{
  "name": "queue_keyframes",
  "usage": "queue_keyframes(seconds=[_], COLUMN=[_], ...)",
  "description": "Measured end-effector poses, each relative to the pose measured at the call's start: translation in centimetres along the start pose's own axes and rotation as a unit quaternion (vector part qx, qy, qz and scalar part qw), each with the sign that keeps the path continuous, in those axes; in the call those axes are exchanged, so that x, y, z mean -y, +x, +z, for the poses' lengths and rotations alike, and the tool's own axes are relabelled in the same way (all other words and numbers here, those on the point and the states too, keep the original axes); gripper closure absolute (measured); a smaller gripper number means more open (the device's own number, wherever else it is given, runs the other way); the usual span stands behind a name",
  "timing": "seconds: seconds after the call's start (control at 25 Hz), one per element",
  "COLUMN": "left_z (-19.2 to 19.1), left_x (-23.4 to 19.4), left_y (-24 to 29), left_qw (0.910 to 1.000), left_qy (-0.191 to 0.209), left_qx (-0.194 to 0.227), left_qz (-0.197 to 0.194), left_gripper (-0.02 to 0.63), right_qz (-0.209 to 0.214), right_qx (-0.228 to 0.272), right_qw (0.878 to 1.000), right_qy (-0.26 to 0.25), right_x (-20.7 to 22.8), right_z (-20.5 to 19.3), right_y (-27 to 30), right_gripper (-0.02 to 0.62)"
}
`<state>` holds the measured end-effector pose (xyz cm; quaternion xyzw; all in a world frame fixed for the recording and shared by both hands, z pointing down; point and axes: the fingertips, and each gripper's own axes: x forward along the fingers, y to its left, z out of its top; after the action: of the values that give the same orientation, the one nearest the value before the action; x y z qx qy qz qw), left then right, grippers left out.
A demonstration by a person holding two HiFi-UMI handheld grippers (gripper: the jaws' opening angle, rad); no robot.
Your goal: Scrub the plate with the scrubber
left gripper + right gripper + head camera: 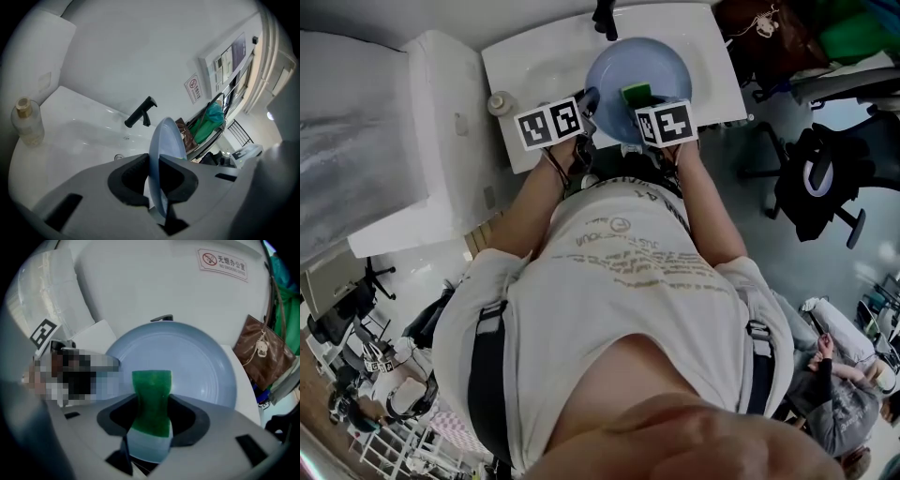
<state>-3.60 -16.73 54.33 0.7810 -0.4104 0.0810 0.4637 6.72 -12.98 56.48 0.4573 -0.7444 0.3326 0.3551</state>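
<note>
W/ L gripper (156, 178) clamped on plate (166, 138) rim (over sink (534, 66)), press scrubber (151, 394), pinched in R gripper (151, 427), flat; small firm circles.

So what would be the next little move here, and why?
Probably press the green scrubber, clamped in the right gripper, onto the blue plate and rub. The left gripper grips the plate by its rim, on edge over the sink, and the scrubber points at its face; contact isn't clear.
</note>
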Motion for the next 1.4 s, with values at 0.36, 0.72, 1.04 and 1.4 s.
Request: queue_keyframes(seconds=[0.36,0.72,1.04,1.4], left_z=[-0.5,-1.0,-2.2,-4.0], left_x=[-0.9,-0.6,-1.0,-2.0], left_y=[0.2,0.9,1.9,3.1], left_qw=[0.9997,0.9995,0.9984,0.9919], left_qy=[-0.024,-0.024,-0.031,-0.102], left_qx=[-0.005,-0.019,-0.046,-0.076], left_qz=[0.002,-0.001,0.007,0.009], left_gripper=[0.561,0.561,0.561,0.561], right_qz=[0.005,-0.048,-0.042,-0.033], right_qx=[-0.005,0.029,0.156,0.365], right_qw=[1.000,0.998,0.987,0.930], right_qy=[-0.029,0.005,0.008,-0.017], right_x=[-0.8,4.0,4.5,4.1], right_z=[-0.9,-1.1,1.6,5.8], right_y=[0.6,-0.6,-3.1,-9.8], right_gripper=[0.390,0.390,0.393,0.405])
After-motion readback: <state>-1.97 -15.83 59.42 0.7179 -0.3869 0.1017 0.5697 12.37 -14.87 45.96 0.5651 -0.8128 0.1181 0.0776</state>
